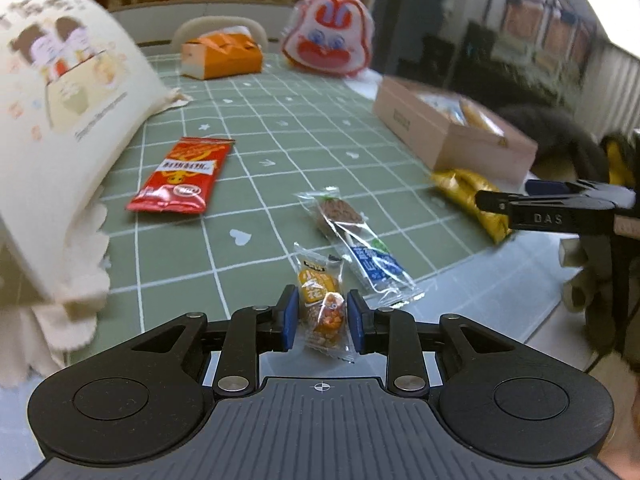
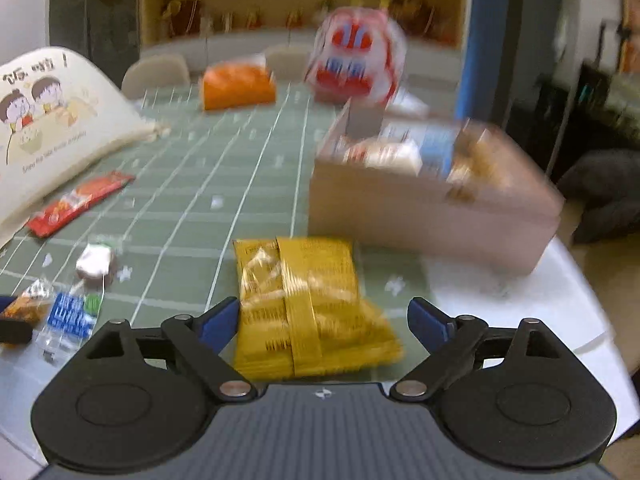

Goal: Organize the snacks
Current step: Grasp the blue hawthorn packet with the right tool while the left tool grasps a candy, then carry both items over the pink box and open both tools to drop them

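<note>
L wrist view: left gripper point(image 1: 322, 316) w/ blue pads set narrow, a small clear-wrapped orange nut snack packet point(image 1: 322, 304) between them; pads sit right at its sides, seem to pinch it. Just beyond & right of it lies a clear-wrapped chocolate lollipop w/ blue label point(image 1: 352, 240) on the green grid-pattern tablecloth point(image 1: 280, 128). Flat red foil snack sachet point(image 1: 182, 178) lies further left, near a big cream cartoon-print bag point(image 1: 60, 120) that fills the left side. Far end: orange folded paper box point(image 1: 222, 56) & a red-white cartoon-face bag point(image 1: 328, 34). Right side: open pale-pink cardboard box point(image 1: 452, 136) w/ snacks inside; crinkled yellow foil snack bag point(image 1: 468, 196) just near of it, at the cloth edge. Right gripper's black finger point(image 1: 552, 210) enters from right, by the yellow bag.

R wrist view (blurred): right gripper point(image 2: 324, 320) fingers spread wide, yellow bag point(image 2: 304, 300) lying between them on the table, pads clear of it on both sides. Pink box point(image 2: 432, 204) just beyond, right. Lollipop point(image 2: 84, 288) & nut packet point(image 2: 30, 302) at near left, red sachet point(image 2: 80, 204) beyond them
</note>
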Demonstrator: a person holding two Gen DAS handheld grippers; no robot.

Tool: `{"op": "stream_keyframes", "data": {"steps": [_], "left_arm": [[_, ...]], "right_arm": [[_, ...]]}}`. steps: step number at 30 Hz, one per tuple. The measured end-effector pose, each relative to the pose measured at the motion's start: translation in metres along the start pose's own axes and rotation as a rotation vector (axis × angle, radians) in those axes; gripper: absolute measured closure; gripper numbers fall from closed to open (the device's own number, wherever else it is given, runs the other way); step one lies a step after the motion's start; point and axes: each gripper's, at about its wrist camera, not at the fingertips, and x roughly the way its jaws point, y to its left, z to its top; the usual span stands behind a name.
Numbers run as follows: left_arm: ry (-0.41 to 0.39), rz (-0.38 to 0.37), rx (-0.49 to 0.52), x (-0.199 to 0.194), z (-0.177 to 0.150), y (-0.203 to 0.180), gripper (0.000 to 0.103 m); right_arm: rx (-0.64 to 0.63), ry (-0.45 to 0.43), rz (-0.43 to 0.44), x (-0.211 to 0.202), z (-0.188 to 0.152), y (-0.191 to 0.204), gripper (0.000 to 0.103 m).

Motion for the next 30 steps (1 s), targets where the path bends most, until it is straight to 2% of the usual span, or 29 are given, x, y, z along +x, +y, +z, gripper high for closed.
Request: {"op": "stream_keyframes", "data": {"steps": [2,5,6,8,9,12,14,16,18,19,21,26,30], "left_arm": [[-0.007,-0.024,-0.026,-0.001,0.000,0.004,0.074],[-0.004,-0.045,-0.090,-0.004,0.001,0.017,0.079],[-0.019,-0.014,-0.105,-0.007,0.000,0.021,0.079],[-0.053,0.082,-0.103,-0.014,-0.001,0.026,0.079],[-0.059,0.106,-0.111,-0.016,-0.001,0.029,0.079],[-0.051,0.092,-0.156,-0.018,-0.005,0.036,0.079],[-0.058,0.094,-0.145,-0.019,-0.007,0.034,0.079],[-0.050,0.089,-0.133,-0.019,-0.006,0.031,0.079],[-0.047,0.090,-0.115,-0.018,-0.005,0.029,0.079],[-0.048,0.090,-0.107,-0.017,-0.006,0.028,0.078],[-0.051,0.090,-0.100,-0.016,-0.007,0.027,0.078],[-0.077,0.099,-0.089,-0.017,-0.013,0.025,0.078],[-0.057,0.041,-0.116,-0.014,-0.010,0.017,0.079]], "right_arm": [[-0.019,-0.039,0.016,-0.013,0.005,0.009,0.012],[-0.022,-0.025,0.145,-0.023,0.018,0.023,0.012],[-0.012,-0.010,0.186,-0.022,0.022,0.028,0.012],[0.028,0.056,0.288,-0.012,0.030,0.039,0.012],[0.060,0.102,0.342,-0.003,0.032,0.045,0.012],[0.122,0.208,0.445,0.021,0.033,0.066,0.013],[0.108,0.236,0.443,0.033,0.031,0.085,0.017],[0.067,0.213,0.403,0.039,0.033,0.101,0.024],[-0.005,0.196,0.372,0.039,0.033,0.116,0.043],[-0.050,0.188,0.350,0.038,0.033,0.123,0.048],[-0.138,0.175,0.315,0.036,0.031,0.134,0.064],[-0.191,0.168,0.320,0.015,0.022,0.120,0.066],[-0.151,0.180,0.302,0.000,0.013,0.087,0.066]]}}
